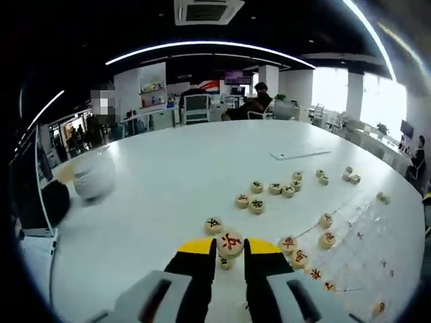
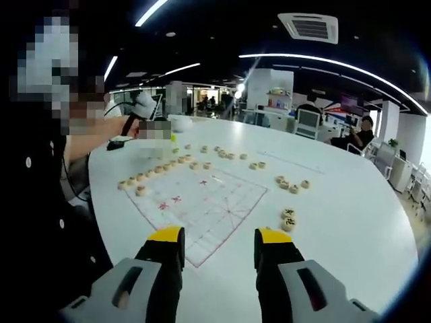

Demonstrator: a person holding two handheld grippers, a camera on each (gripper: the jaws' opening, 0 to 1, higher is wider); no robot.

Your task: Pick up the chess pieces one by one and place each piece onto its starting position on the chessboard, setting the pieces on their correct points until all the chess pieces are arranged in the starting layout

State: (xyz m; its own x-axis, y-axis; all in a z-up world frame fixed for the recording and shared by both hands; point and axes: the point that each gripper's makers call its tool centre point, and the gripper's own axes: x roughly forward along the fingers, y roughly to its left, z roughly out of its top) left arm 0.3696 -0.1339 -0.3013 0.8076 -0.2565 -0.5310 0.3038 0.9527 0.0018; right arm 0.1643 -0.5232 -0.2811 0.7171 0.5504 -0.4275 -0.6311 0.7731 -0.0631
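Left gripper view: flat, face-up chess piece (image 1: 230,243) in left claw (image 1: 230,247).

Table (image 1: 202,161): smooth white top, slight sheen seen. Chess pieces (image 1: 256,206): pale wood-like discs, characters inked red or black. Chessboard (image 2: 202,202): thin clear film-like sheet, red lines printed. Left gripper (image 1: 230,252) and right gripper (image 2: 219,243): jaws of matt black plastic, yellow-tipped; grey plastic bodies.

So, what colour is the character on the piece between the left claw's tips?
Red, on a pale wooden piece; clearest in the left gripper view.
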